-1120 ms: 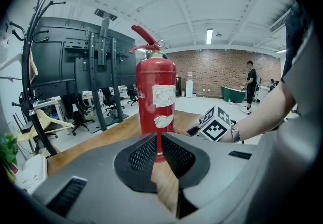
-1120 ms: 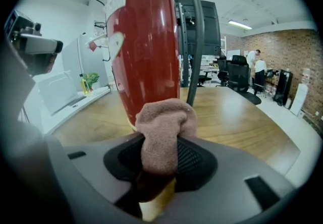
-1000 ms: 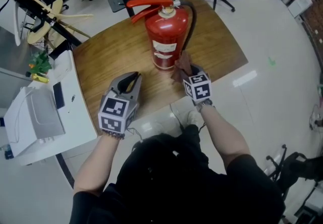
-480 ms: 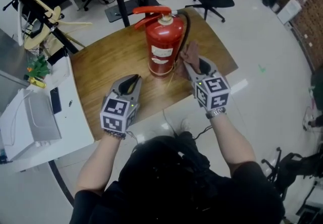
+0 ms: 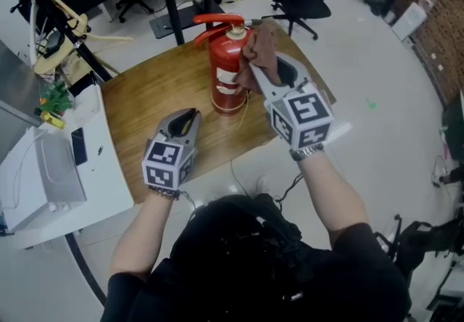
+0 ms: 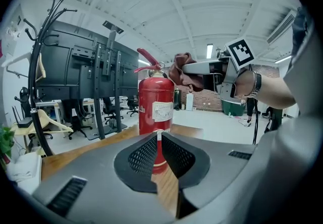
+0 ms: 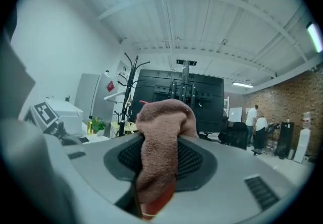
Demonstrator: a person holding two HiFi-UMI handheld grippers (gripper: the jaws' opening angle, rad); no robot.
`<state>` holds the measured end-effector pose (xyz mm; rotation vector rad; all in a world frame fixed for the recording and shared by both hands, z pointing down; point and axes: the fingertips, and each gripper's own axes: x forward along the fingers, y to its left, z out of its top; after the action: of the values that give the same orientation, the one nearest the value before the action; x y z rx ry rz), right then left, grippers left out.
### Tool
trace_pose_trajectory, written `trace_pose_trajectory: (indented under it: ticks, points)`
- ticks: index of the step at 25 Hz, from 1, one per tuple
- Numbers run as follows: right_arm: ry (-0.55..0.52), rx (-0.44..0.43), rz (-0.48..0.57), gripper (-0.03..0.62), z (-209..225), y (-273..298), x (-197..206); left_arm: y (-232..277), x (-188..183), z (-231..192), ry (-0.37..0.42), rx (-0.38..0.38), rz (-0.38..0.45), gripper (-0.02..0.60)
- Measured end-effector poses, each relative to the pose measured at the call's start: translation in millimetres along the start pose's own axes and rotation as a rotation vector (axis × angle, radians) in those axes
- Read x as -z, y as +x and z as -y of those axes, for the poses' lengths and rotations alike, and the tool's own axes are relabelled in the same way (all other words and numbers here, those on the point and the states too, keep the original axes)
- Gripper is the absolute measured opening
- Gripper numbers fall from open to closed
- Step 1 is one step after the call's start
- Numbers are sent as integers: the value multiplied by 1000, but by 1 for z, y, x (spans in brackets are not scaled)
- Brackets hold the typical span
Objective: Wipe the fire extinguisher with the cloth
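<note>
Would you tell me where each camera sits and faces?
Head view: on the head, steeply down at the red fire extinguisher on the wooden table; forearms, left gripper, right gripper show.
Left gripper view: on that gripper, along its shut jaws toward the extinguisher; right forearm shows.
Right gripper view: on that gripper, past the brown cloth it clamps.
Shared: the first two show extinguisher and cloth.

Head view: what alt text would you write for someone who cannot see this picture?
Seen from above, a person's right claw holds a brown cloth at the top of a red fire extinguisher standing on a wooden table. The left claw, shut and empty, points toward the extinguisher.
</note>
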<state>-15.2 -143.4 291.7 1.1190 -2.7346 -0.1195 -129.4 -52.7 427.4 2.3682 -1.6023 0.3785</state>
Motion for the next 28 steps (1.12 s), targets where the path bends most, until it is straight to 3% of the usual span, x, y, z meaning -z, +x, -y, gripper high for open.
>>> trace_pose_trajectory:
  ticks: [6,28]
  points:
    - [-40,0,-4,153,-17,21,-10,-7,-1,-8,-7,-17,9,23]
    - [-26,3,-90,153,-32,24,44,17,-34,-7,11,23,-47,23]
